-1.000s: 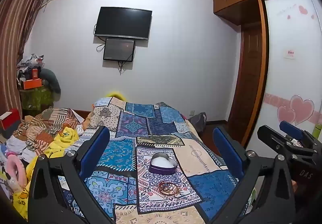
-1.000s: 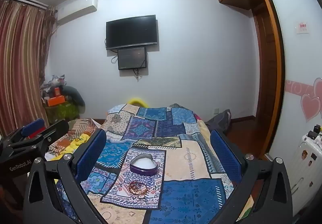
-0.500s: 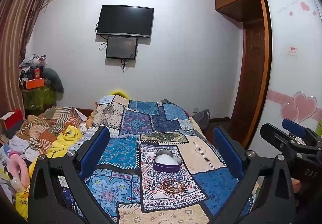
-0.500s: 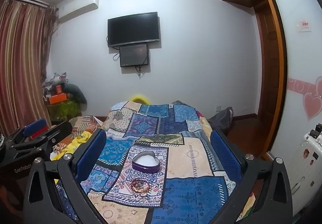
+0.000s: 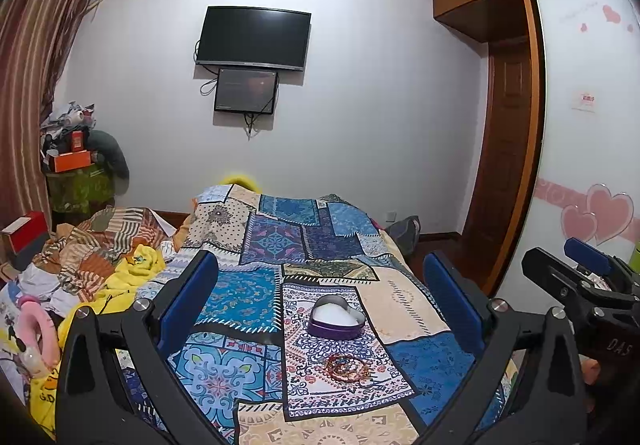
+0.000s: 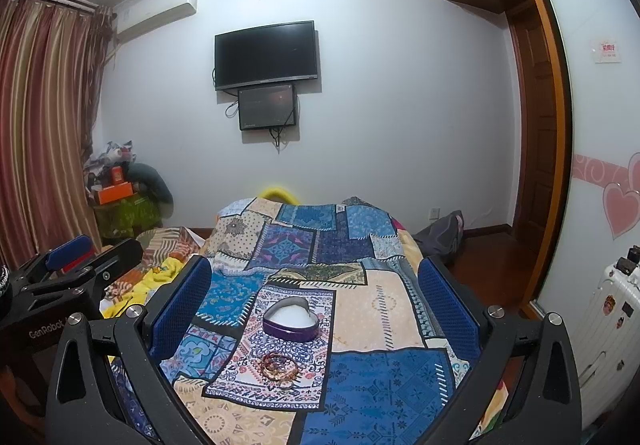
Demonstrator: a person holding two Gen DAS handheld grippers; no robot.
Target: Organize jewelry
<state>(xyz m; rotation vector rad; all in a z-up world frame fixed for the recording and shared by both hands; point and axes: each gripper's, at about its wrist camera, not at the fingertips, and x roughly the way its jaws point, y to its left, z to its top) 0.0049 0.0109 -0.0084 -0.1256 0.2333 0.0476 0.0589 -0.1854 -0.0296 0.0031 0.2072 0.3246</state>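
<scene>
A purple heart-shaped box (image 5: 337, 319) with a white lining stands open on the patchwork bedspread (image 5: 256, 293); it also shows in the right wrist view (image 6: 291, 320). A pile of beaded bracelets (image 5: 347, 366) lies just in front of the box, also seen in the right wrist view (image 6: 279, 365). My left gripper (image 5: 320, 309) is open and empty, held above the bed short of both. My right gripper (image 6: 314, 305) is open and empty at about the same distance. Each gripper shows at the edge of the other's view.
Crumpled clothes and a yellow cloth (image 5: 132, 265) lie along the bed's left side. A cluttered stand (image 6: 120, 205) is by the curtain. A wardrobe with heart stickers (image 5: 592, 165) and a white suitcase (image 6: 608, 321) are on the right. A dark bag (image 6: 444, 233) lies on the floor.
Both views have drifted slightly, so the box and bracelets sit a little further right in the frames. Both grippers stay open and nothing has been touched.
</scene>
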